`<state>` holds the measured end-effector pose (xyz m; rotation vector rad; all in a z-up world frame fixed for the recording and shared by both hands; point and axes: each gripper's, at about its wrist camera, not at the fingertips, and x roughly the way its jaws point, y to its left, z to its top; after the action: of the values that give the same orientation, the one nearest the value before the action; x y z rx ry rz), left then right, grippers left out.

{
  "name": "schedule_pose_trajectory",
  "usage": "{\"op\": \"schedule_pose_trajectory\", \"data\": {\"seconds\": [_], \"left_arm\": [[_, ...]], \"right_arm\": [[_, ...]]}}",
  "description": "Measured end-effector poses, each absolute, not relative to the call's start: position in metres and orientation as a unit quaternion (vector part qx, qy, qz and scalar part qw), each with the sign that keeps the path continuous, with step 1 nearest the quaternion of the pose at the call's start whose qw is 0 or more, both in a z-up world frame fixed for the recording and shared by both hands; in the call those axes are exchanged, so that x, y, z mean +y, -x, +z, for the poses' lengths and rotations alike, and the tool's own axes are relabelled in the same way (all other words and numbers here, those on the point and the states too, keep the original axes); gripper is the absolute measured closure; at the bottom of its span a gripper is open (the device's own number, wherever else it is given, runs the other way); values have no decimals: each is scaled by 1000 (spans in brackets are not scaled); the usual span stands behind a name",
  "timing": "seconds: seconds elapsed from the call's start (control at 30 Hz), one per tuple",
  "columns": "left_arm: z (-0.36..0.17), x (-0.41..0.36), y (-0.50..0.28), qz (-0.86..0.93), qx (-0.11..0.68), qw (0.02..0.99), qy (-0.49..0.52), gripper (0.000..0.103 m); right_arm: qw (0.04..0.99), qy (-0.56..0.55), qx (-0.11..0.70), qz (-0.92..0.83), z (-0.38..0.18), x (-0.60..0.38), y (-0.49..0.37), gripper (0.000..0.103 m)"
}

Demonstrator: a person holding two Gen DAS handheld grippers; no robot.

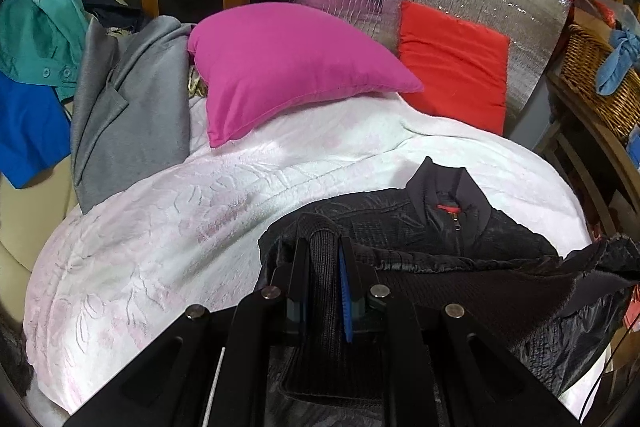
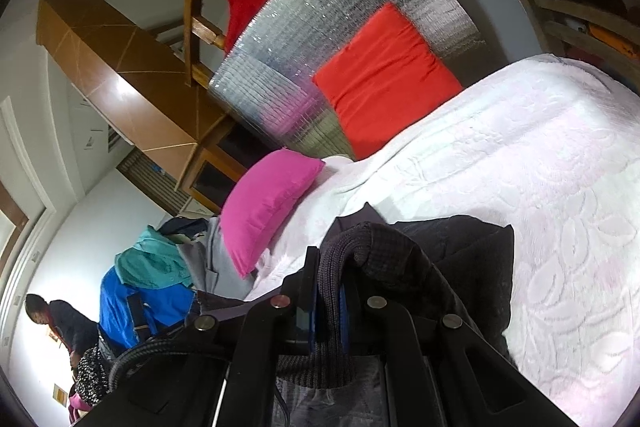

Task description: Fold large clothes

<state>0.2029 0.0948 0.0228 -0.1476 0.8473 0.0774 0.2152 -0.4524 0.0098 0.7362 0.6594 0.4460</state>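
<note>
Left tongs [image 1: 325,251] clamped on ribbed hem of black jacket [image 1: 452,227]; right tongs [image 2: 328,267] clamped on its knit cuff. Jacket lies on white bedspread [image 1: 168,227].

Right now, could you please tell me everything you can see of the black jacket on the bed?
The black jacket is a quilted, slightly shiny garment with a stand-up collar, a front zipper, a small red tab at the neck and ribbed knit trim. It lies collar-up on the white blanket, its lower part lifted. The left claw and the right claw are each shut on a fold of its ribbed knit edge.
</note>
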Motion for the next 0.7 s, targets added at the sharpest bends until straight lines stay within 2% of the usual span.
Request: {"op": "schedule_pose_trajectory", "data": {"seconds": [0.7], "left_arm": [[-14, 91, -248, 48, 451, 890, 54, 89]], "right_arm": [[839, -356, 370, 179, -42, -453, -286, 95]]}}
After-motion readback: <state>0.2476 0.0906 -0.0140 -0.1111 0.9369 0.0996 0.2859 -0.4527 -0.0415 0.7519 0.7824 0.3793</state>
